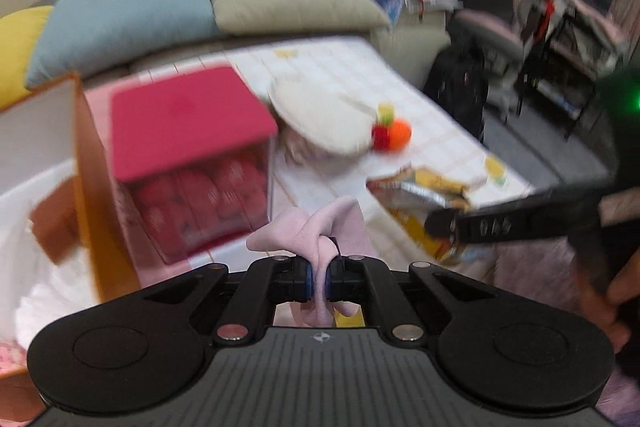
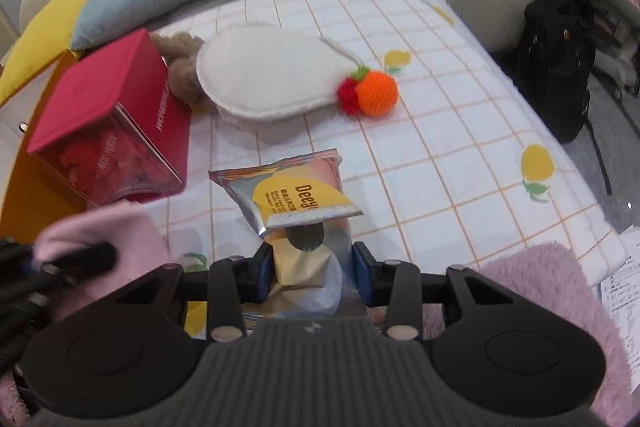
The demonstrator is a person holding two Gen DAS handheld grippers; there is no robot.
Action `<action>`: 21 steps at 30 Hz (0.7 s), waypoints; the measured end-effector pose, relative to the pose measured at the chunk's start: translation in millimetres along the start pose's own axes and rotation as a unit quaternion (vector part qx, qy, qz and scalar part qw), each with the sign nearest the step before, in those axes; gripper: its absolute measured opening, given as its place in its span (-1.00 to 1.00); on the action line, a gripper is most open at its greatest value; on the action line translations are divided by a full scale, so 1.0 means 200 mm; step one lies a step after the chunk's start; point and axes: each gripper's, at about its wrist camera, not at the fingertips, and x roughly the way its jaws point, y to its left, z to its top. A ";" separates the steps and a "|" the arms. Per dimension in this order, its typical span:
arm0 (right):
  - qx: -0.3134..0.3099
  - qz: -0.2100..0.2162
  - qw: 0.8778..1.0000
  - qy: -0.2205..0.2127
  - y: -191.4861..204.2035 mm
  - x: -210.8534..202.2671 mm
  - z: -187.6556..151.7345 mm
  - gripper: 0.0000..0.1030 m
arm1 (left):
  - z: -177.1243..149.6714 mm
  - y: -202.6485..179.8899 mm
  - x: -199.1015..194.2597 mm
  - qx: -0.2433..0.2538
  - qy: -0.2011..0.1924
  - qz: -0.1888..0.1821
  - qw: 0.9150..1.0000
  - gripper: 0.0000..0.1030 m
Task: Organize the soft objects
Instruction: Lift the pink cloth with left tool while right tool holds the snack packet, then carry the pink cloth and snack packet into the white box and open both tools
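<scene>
Living-room clutter on a checked bed. Left gripper (image 1: pixel 319 281) jaws are clenched on a thin fold of pink cloth (image 1: pixel 316 227) at 6 o'clock – so little fabric that it could slip free. Right gripper (image 2: pixel 312 273) jaws grasp a crinkly snack pouch (image 2: pixel 296 203); foil may slide. Further off at 12, the white cushion (image 2: pixel 264 79) waits.

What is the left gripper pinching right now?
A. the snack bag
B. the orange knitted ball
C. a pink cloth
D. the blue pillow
C: in the left wrist view the left gripper is shut on the pink cloth, which bunches up between its pads, while the snack bag sits in the right gripper instead.
</scene>
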 end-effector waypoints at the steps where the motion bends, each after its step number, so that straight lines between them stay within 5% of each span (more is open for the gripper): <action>1: -0.002 0.001 1.000 -0.004 0.01 -0.02 0.00 -0.23 | 0.01 0.01 -0.04 -0.004 -0.011 -0.002 1.000 -0.89; 13: -0.049 0.092 0.991 -0.082 0.37 -0.39 0.14 -0.23 | 0.08 0.25 -0.38 -0.041 -0.087 0.057 0.994 -0.89; 21: -0.102 0.182 0.975 -0.077 0.80 -0.39 0.30 -0.23 | 0.06 0.59 -0.48 -0.097 -0.101 0.128 0.982 -0.89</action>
